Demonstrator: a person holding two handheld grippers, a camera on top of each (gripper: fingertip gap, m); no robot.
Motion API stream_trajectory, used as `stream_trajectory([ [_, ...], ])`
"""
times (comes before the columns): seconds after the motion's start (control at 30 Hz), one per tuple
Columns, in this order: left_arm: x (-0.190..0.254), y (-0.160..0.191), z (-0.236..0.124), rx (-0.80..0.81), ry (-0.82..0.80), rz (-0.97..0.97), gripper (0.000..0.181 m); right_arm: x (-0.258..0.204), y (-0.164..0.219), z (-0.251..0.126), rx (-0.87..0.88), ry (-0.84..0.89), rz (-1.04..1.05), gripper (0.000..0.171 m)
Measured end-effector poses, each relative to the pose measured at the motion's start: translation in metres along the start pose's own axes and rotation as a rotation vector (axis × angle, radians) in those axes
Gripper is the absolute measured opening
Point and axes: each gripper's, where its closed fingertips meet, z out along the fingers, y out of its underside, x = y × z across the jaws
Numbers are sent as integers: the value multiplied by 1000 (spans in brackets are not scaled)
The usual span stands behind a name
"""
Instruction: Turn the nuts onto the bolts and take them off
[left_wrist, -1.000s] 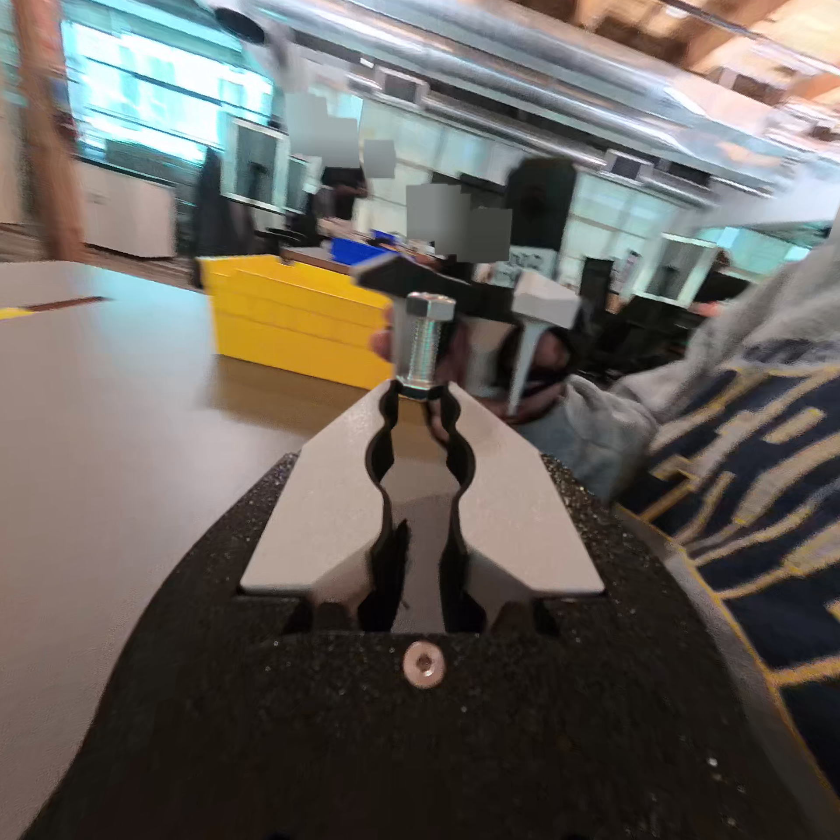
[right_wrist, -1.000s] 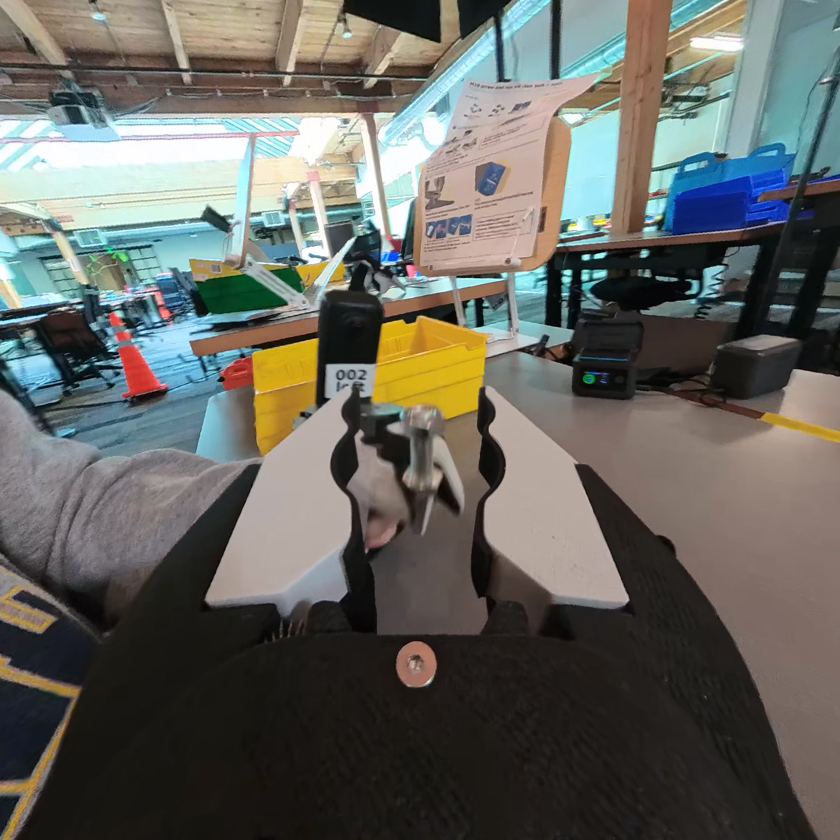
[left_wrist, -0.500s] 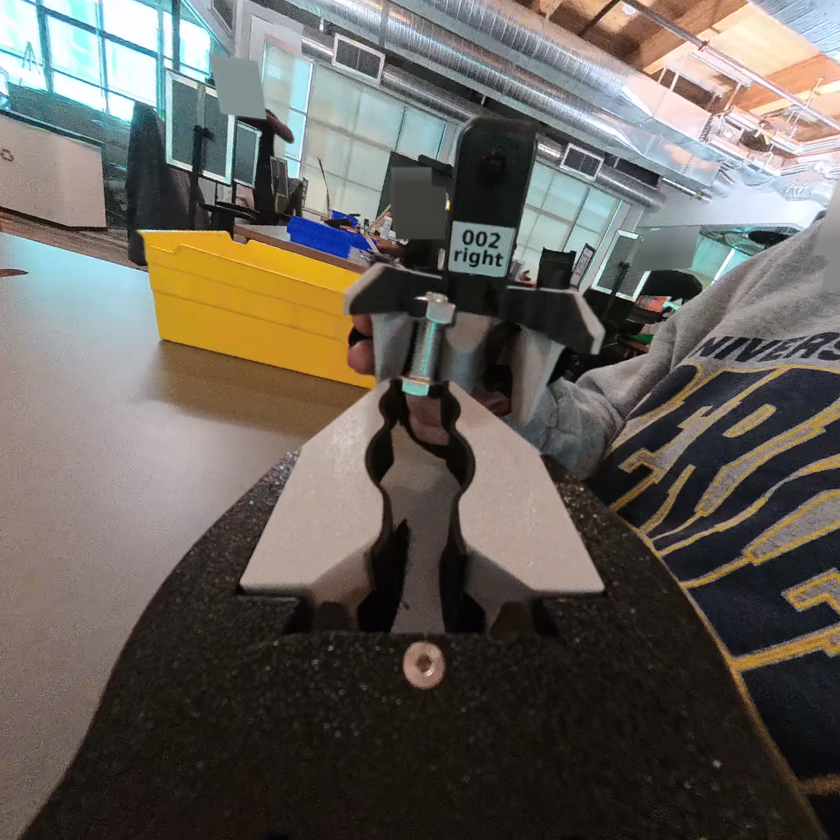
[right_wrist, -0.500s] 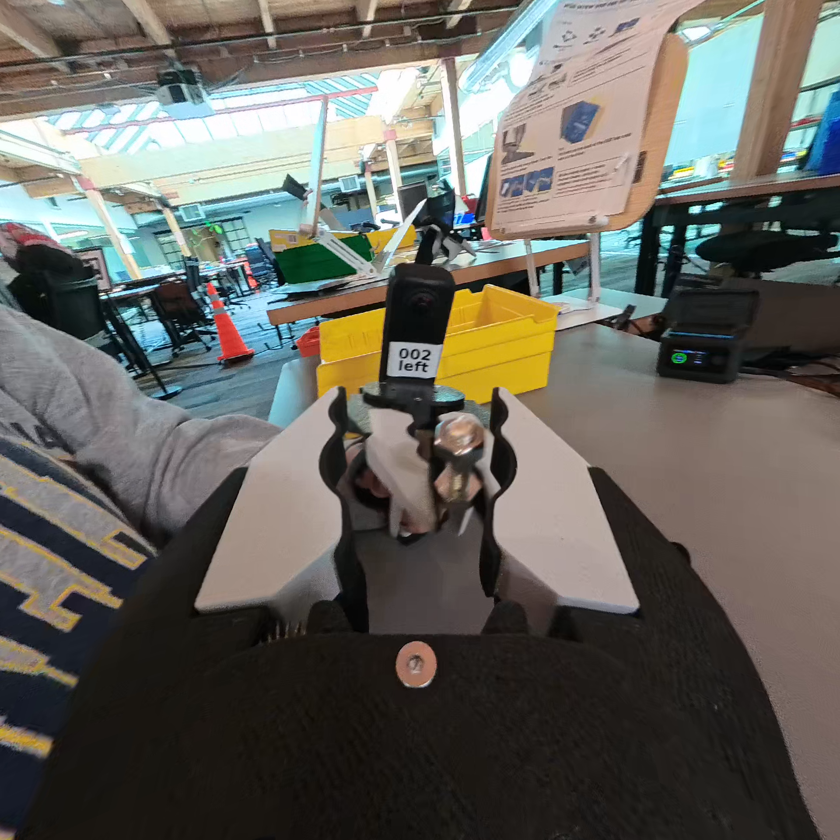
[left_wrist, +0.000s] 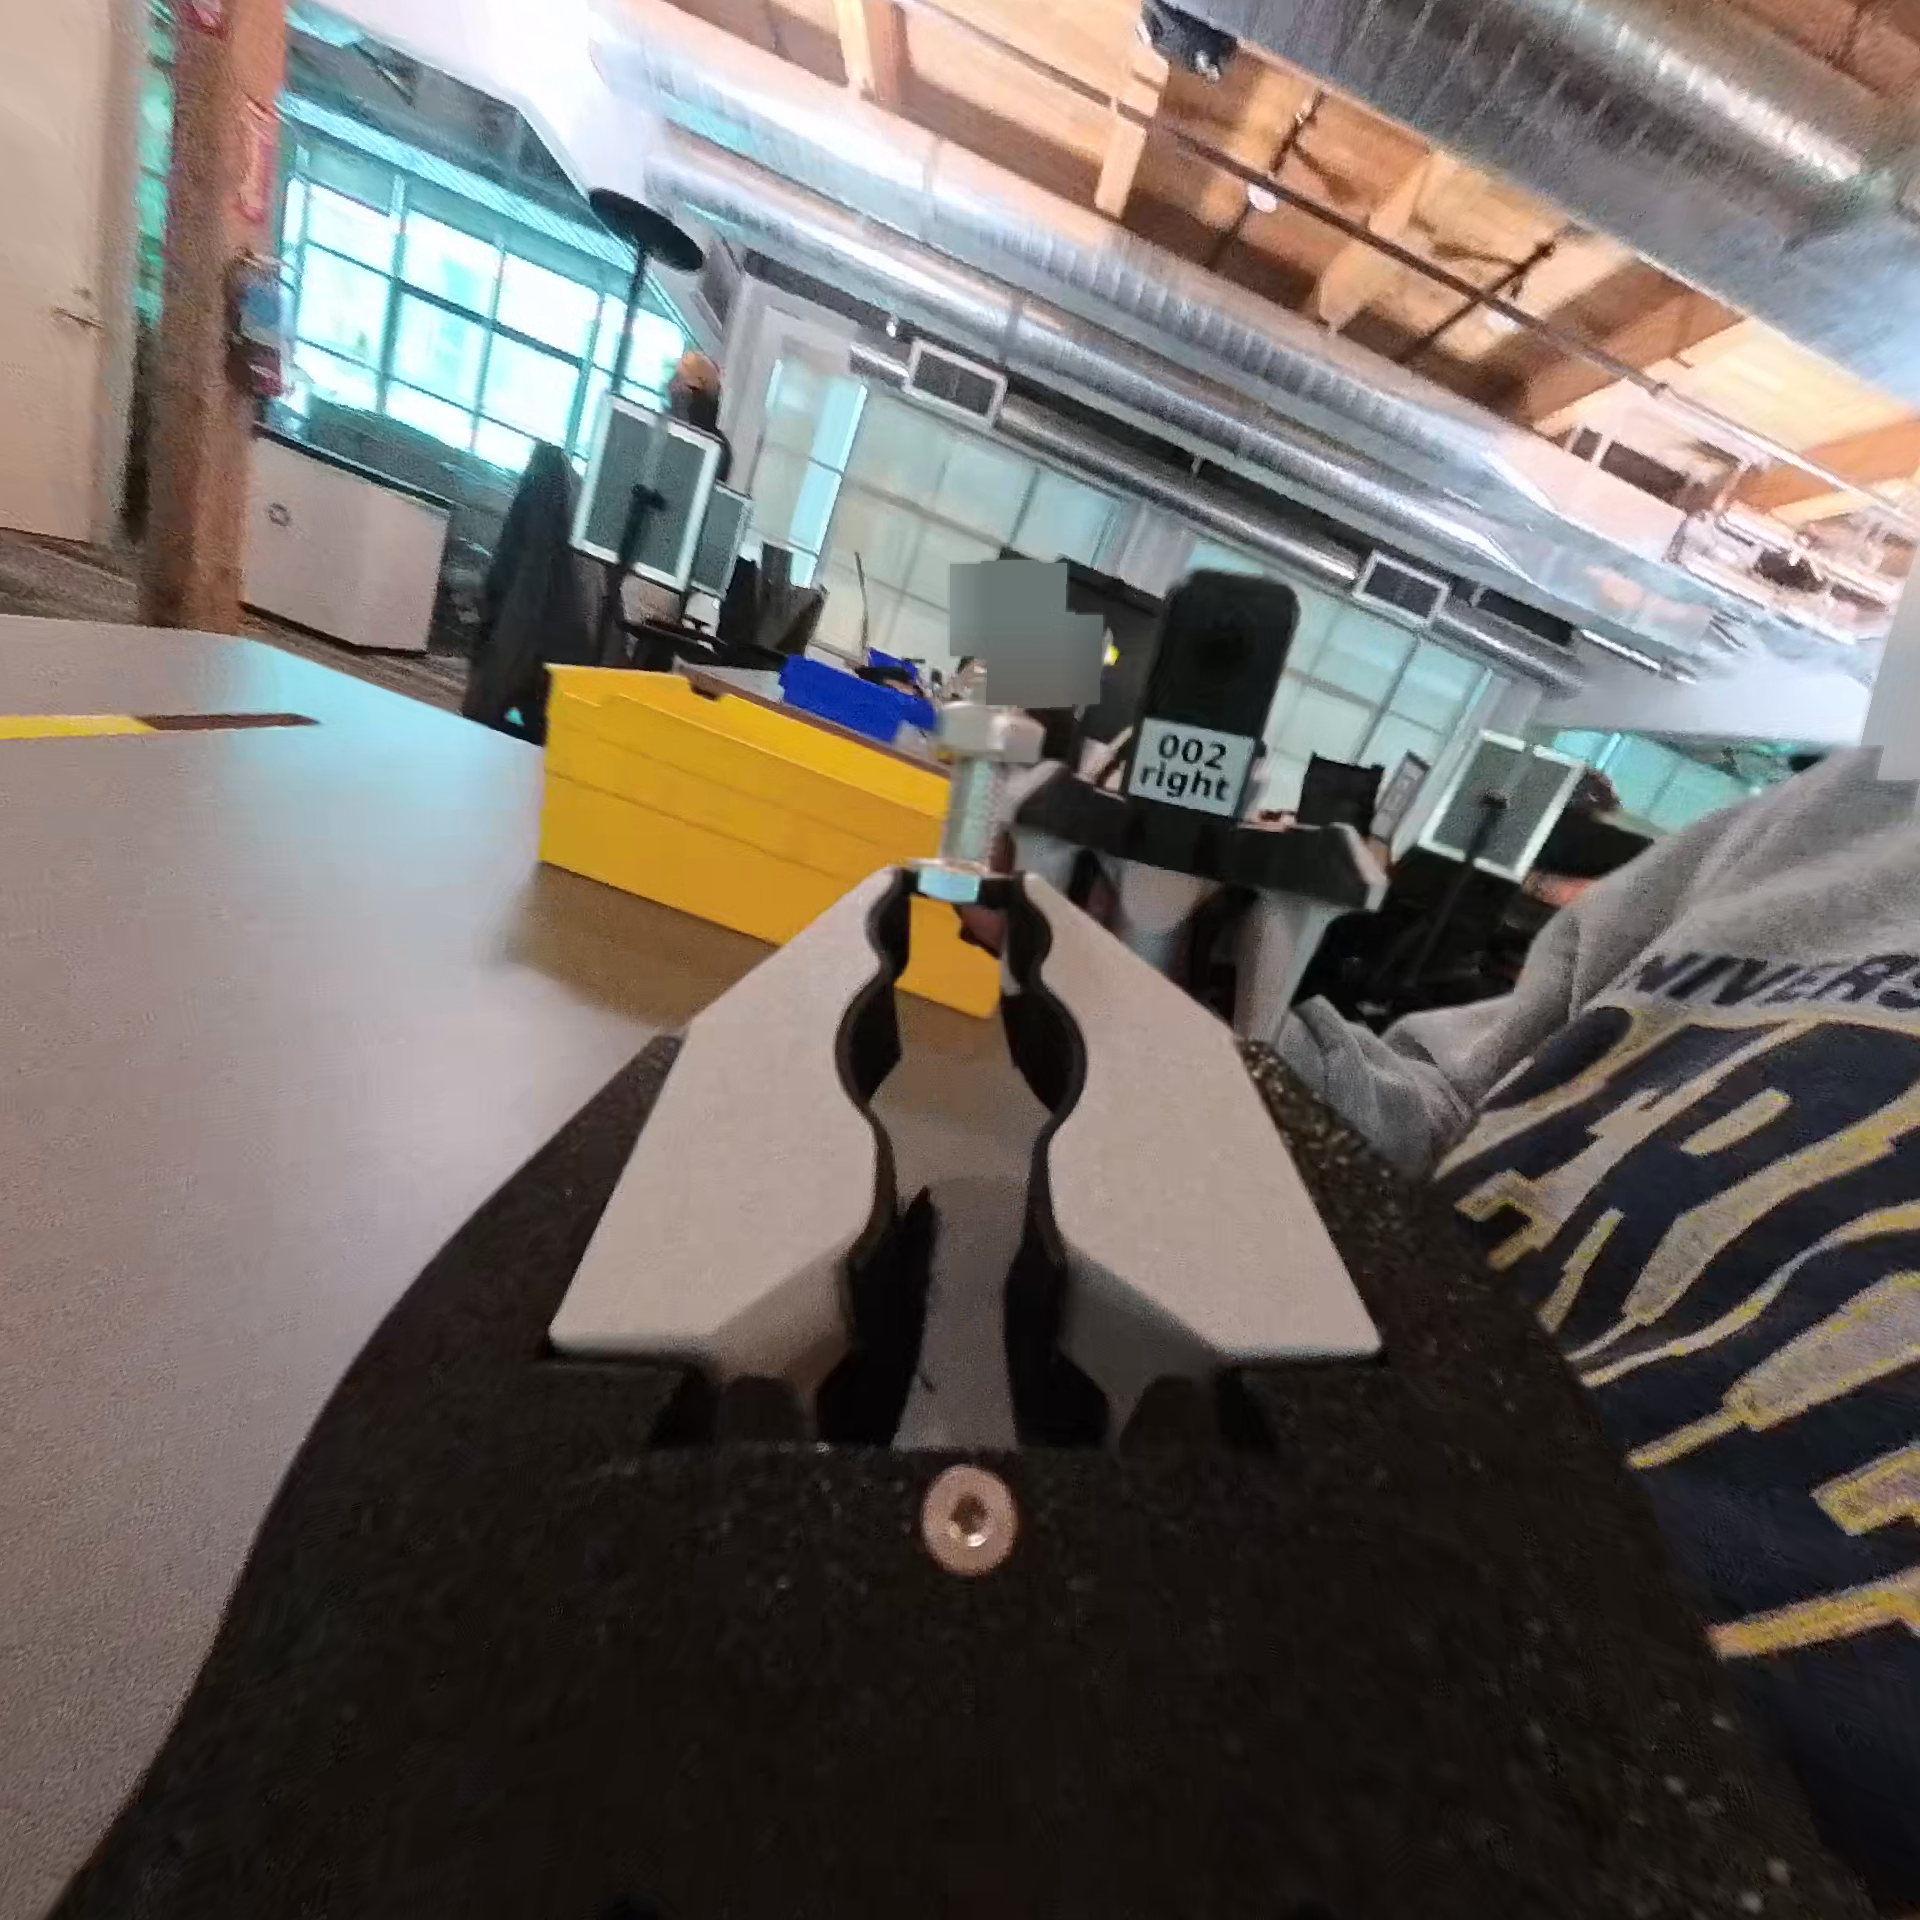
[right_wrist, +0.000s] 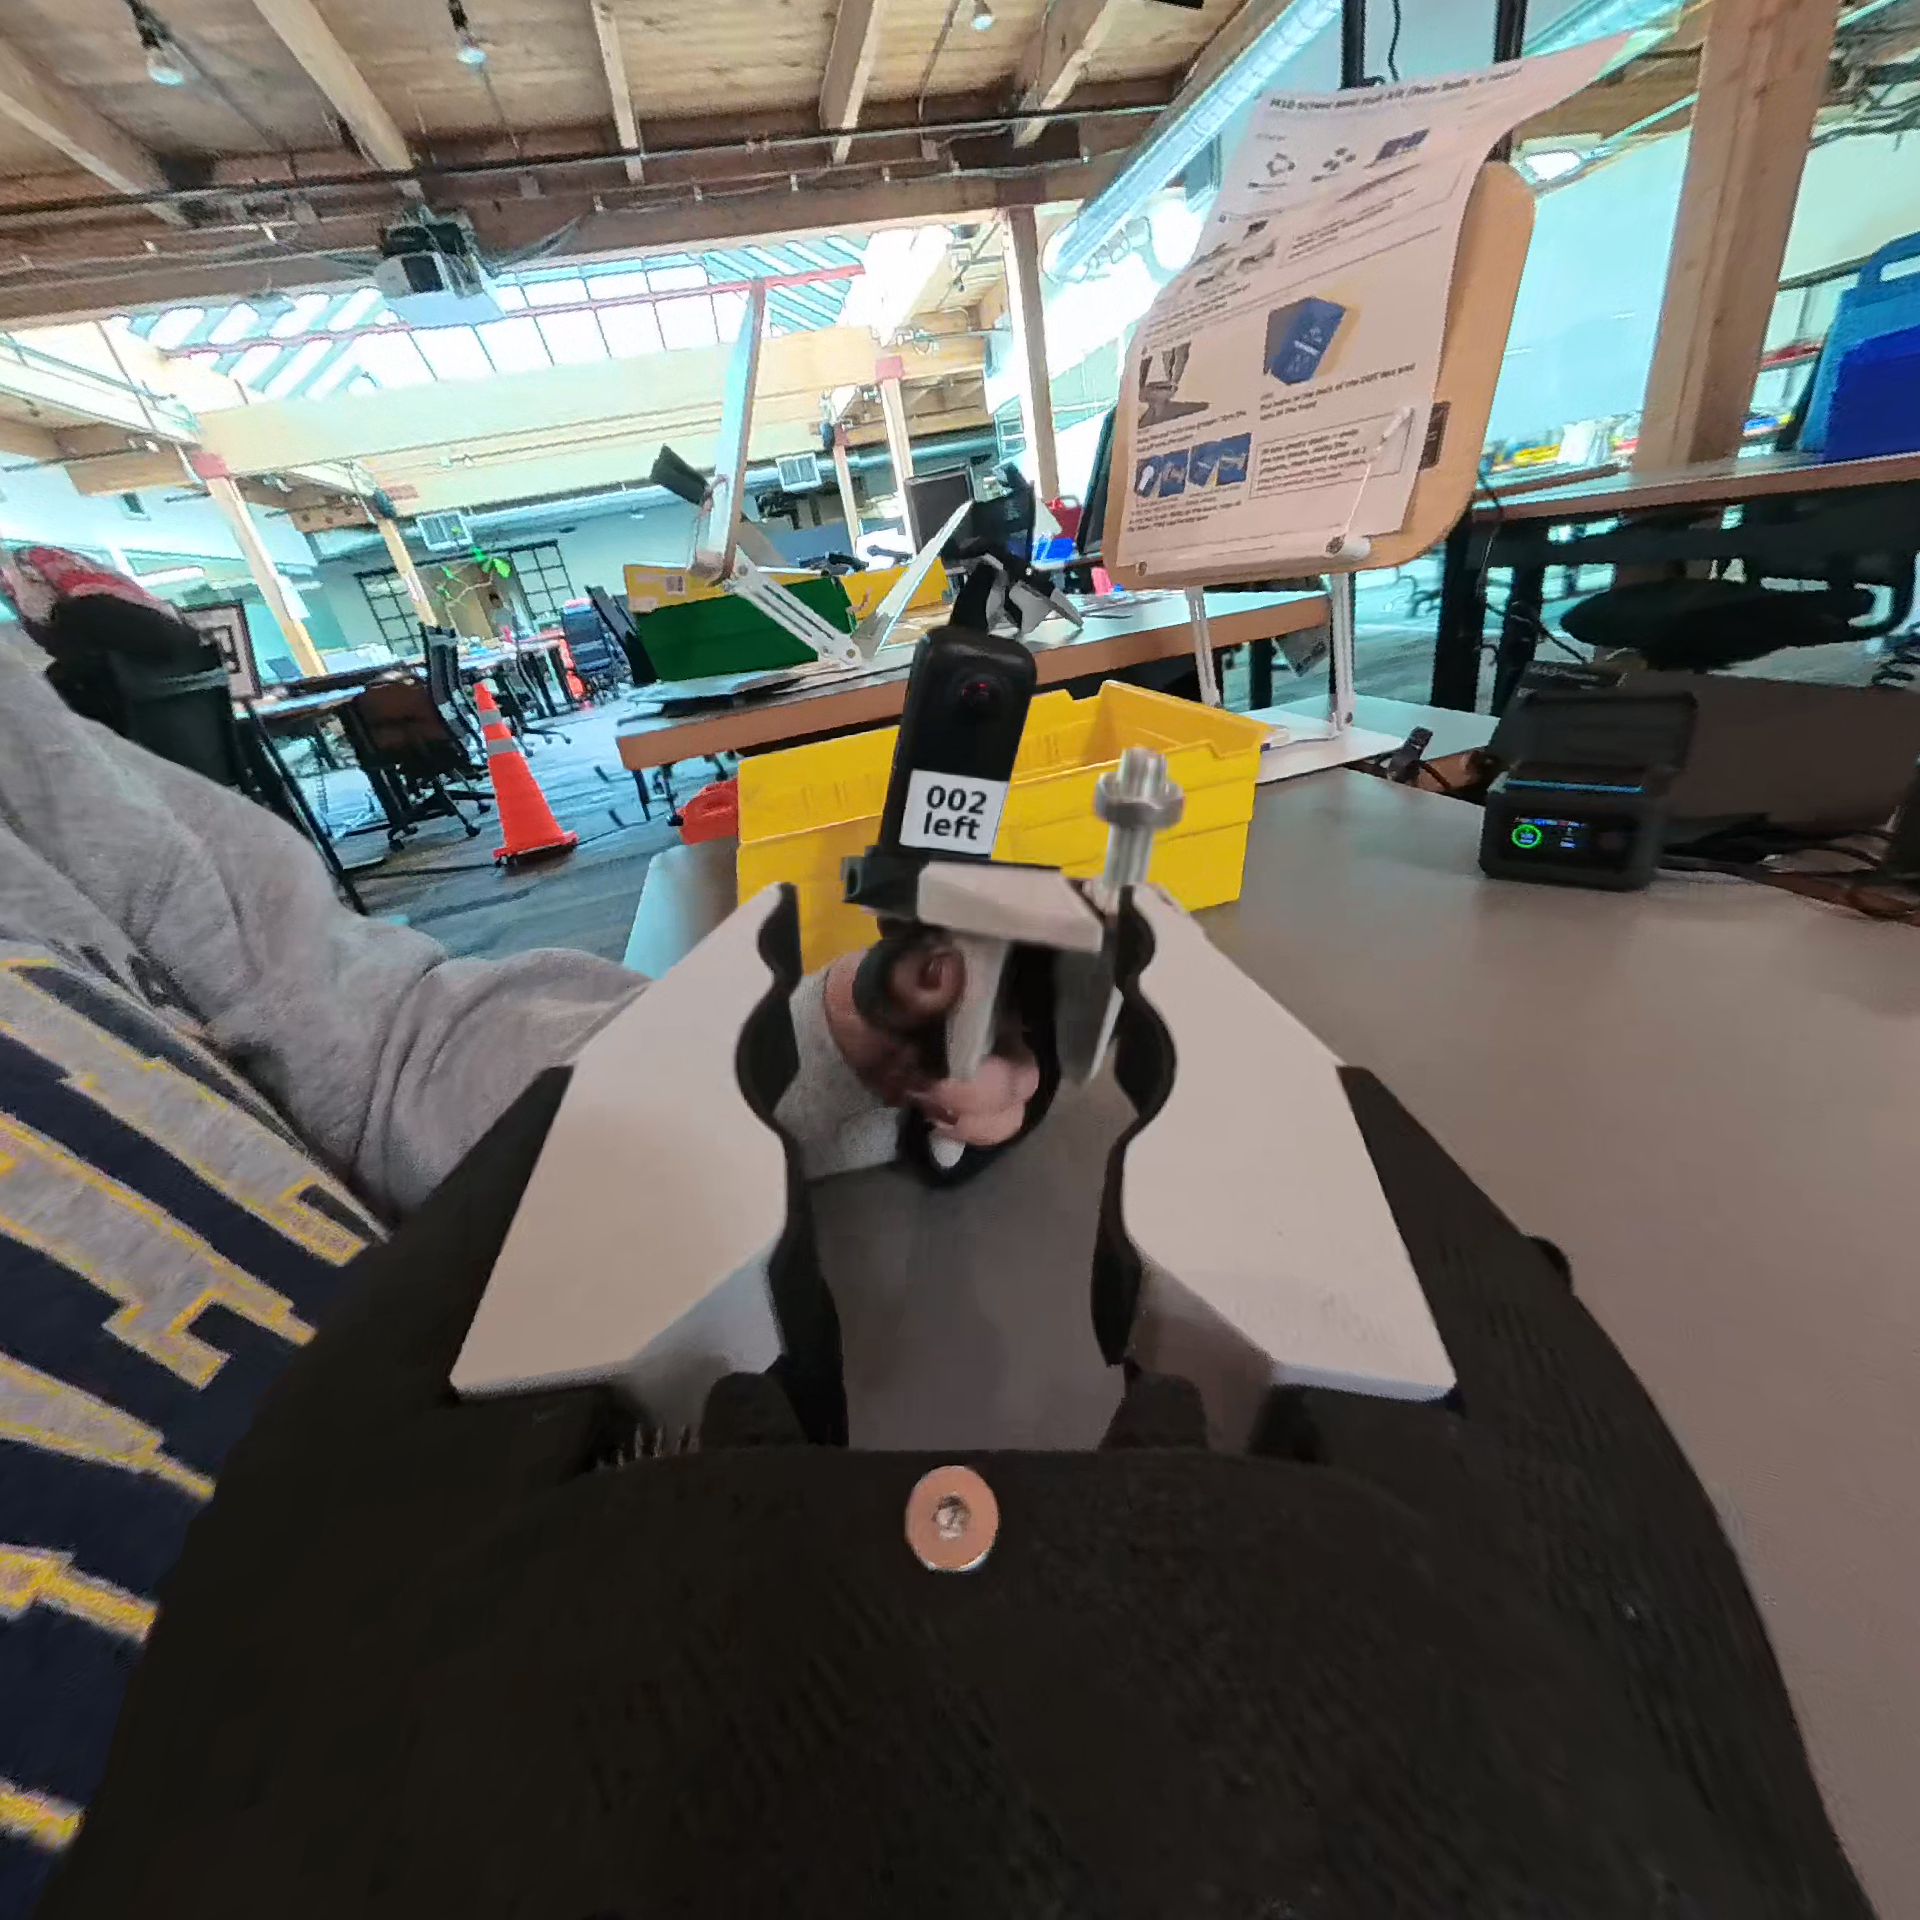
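In the left wrist view my left gripper (left_wrist: 951, 885) is shut on a silver hex nut (left_wrist: 948, 883) at its fingertips. A silver bolt (left_wrist: 977, 800) is threaded in the nut and stands up from it, head on top. My right gripper (left_wrist: 1174, 914) faces it from just behind and to the right, open. In the right wrist view my right gripper (right_wrist: 961, 920) is wide open and empty. The left gripper (right_wrist: 1096, 920) sits between its fingertips. The bolt (right_wrist: 1127, 831) rises close to the right fingertip (right_wrist: 1153, 935), and I cannot tell if they touch.
A yellow bin (left_wrist: 727, 790) stands on the grey table (left_wrist: 260, 935) behind the grippers; it also shows in the right wrist view (right_wrist: 1195, 790). A black device with a lit screen (right_wrist: 1579, 821) and a clipboard stand (right_wrist: 1320, 343) are at the back right. The person's grey sleeve (right_wrist: 260, 935) is at the left.
The bolt was between the right gripper's open fingers; now it stands off to the right, near the right fingertip. The left gripper has tilted and still holds the nut.
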Motion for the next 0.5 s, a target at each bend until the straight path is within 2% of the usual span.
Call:
stream_trajectory([
  [0.07, -2, -5, -6, 21, 12, -25, 16, 9, -4, -4, 35, 44, 21, 67],
  [0.23, 26, 21, 21, -86, 141, -24, 16, 6, -8, 18, 34, 22, 6, 78],
  [0.33, 13, 8, 11, -23, 83, -30, 16, -3, -2, 16, 7, 3, 1, 86],
  [0.4, -8, -8, -5, 58, -15, -53, 16, -2, 2, 5, 5, 2, 27, 77],
  [0.43, -12, -10, -9, 71, -23, -67, 16, 1, -2, 2, 35, 20, 49, 78],
  [0.5, -3, 0, -2, 14, 17, -51, 15, 8, -8, 2, 63, 65, 39, 82],
])
